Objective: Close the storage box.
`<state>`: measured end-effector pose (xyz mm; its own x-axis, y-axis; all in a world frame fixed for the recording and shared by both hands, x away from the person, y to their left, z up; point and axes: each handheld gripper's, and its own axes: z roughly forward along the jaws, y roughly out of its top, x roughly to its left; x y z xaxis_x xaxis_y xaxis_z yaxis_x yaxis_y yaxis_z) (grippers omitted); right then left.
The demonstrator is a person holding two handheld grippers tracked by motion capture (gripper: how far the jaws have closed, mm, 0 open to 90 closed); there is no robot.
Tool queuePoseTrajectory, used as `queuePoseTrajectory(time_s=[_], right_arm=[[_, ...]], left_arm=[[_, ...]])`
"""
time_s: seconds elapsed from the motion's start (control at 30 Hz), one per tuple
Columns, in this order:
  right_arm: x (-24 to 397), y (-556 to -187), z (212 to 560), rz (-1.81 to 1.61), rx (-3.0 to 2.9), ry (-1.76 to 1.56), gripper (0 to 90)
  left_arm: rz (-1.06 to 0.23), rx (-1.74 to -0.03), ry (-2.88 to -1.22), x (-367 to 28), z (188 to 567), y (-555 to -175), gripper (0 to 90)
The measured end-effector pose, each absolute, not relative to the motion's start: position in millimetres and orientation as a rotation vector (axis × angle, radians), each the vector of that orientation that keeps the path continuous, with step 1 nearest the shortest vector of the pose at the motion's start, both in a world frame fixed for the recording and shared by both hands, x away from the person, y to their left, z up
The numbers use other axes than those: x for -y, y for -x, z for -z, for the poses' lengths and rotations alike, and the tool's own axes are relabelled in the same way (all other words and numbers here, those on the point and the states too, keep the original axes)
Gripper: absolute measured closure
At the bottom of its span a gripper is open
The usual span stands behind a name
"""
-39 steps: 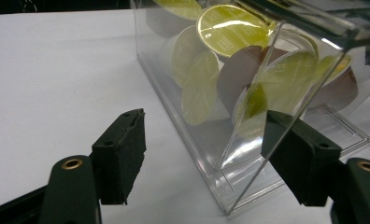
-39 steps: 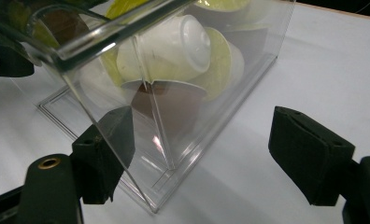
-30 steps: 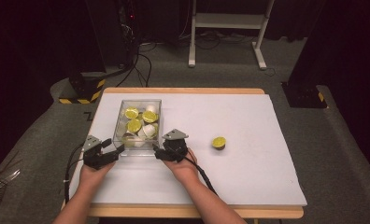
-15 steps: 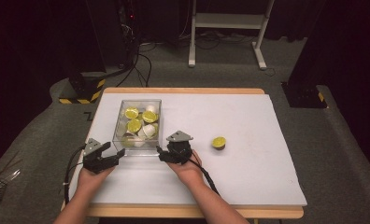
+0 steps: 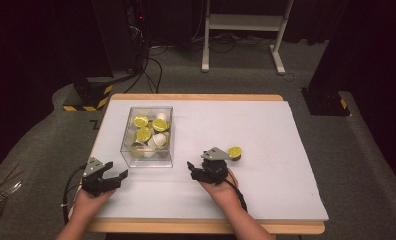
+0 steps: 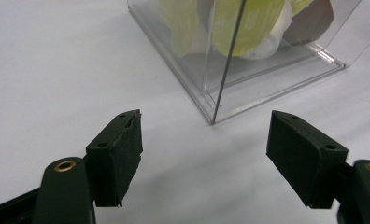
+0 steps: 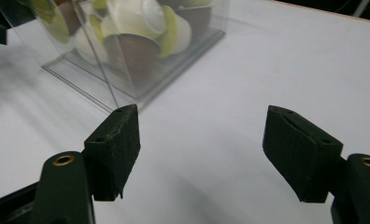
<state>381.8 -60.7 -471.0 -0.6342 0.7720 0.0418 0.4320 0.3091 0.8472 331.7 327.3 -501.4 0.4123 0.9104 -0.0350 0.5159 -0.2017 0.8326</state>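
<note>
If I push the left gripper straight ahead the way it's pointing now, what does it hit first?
Most likely the near corner of the clear plastic box, which sits dead ahead between the open jaws of the left gripper. Before it lies only bare white tabletop.

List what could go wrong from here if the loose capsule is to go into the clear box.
1. The loose capsule lies right beside the right gripper, behind its open jaws; a careless turn could knock it away.
2. The clear box looks light, and both grippers sit near its front corners, the left gripper included; a bump might slide it.
3. The box is already well filled, so another capsule might sit high.
</note>
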Motion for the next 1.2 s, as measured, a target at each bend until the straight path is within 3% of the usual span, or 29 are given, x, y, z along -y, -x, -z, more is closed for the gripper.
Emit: queuePoseTrajectory(time_s=[0.67, 1.2], right_arm=[[225.6, -359.8, 499.1, -0.861, -2.055, -1.369, 31.1], [233.8, -359.6, 503.1, -0.876, -2.072, -1.418, 31.7]], left_arm=[[-0.593, -1.298, -1.991, -316.9, 507.8, -336.6, 26.1], [-0.598, -1.287, -1.995, -316.4, 507.8, -335.6, 28.0]])
